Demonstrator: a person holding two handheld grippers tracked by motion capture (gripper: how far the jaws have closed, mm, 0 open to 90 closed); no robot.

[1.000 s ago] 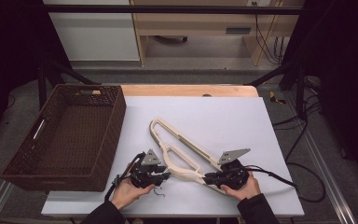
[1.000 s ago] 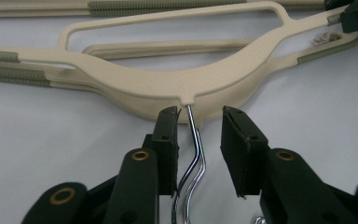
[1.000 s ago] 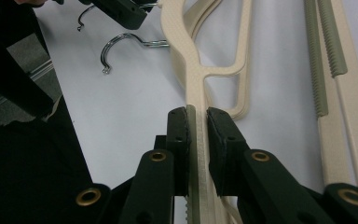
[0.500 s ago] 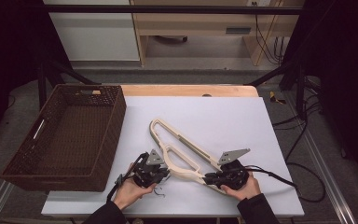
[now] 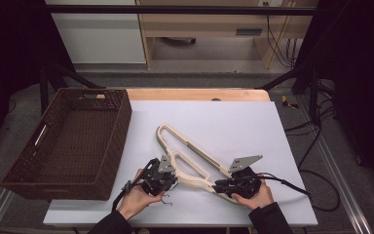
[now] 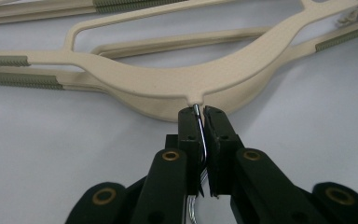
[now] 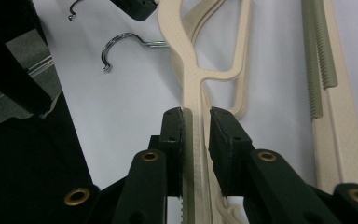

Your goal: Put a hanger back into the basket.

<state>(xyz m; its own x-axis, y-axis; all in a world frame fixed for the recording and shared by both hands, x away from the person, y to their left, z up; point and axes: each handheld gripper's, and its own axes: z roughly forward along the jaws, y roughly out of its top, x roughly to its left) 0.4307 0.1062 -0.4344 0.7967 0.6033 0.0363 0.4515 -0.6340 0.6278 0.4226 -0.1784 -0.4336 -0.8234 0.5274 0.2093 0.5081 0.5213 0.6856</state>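
Observation:
Cream plastic hangers (image 5: 190,163) lie stacked on the white table top (image 5: 233,122). My left gripper (image 5: 171,176) is at their near left. In the left gripper view it (image 6: 198,119) is shut on the thin metal hook (image 6: 201,135) just below the top hanger's neck (image 6: 193,88). My right gripper (image 5: 220,185) is at the near right end. Its jaws (image 7: 196,119) straddle a hanger arm (image 7: 191,79) and have just been opening. The left pad touches the arm and a gap shows at the right pad. A chrome hook (image 7: 121,44) lies beyond.
A dark wicker basket (image 5: 119,136) stands at the table's left side, with nothing visible inside. Another hanger arm with ribbed grey strips (image 7: 321,56) lies to the right of my right gripper. Cables (image 5: 297,185) trail off the table's right side.
My left hand has shifted slightly against the hangers' neck. The right hand and the hangers lie as before.

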